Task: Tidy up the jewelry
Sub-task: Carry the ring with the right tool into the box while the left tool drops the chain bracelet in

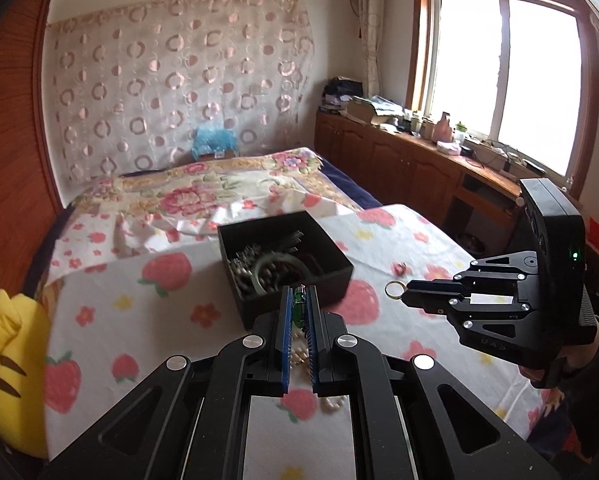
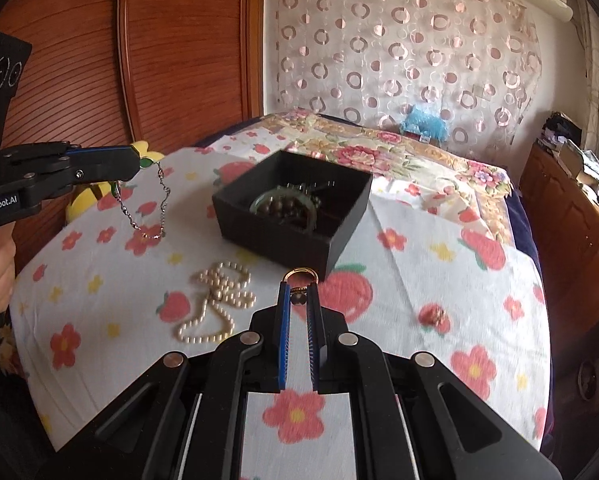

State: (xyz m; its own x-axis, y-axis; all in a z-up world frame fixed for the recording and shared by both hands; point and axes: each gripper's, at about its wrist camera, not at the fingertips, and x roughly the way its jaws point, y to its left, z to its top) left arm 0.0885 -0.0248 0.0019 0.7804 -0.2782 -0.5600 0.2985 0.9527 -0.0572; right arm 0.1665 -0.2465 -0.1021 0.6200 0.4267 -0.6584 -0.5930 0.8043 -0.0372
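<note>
The left gripper (image 2: 137,164) is pinching a silver chain bracelet (image 2: 147,216), dangling below its fingertips; the right gripper (image 2: 299,294) is clamping a gold ring (image 2: 299,274) just short of the black square box (image 2: 291,216).

A black open-topped cardboard box (image 2: 291,216) sits on the strawberry-print cotton bedsheet (image 2: 419,280), with a green jade bangle (image 2: 277,200) and dark wooden beads (image 2: 283,210) inside. Seen from the right wrist, a white pearl necklace (image 2: 219,300) lies on the sheet at 8 o'clock from the box, and a small pink earring (image 2: 435,316) at 4 o'clock. A yellow plush toy (image 1: 13,372) sits at the sheet's left edge.
</note>
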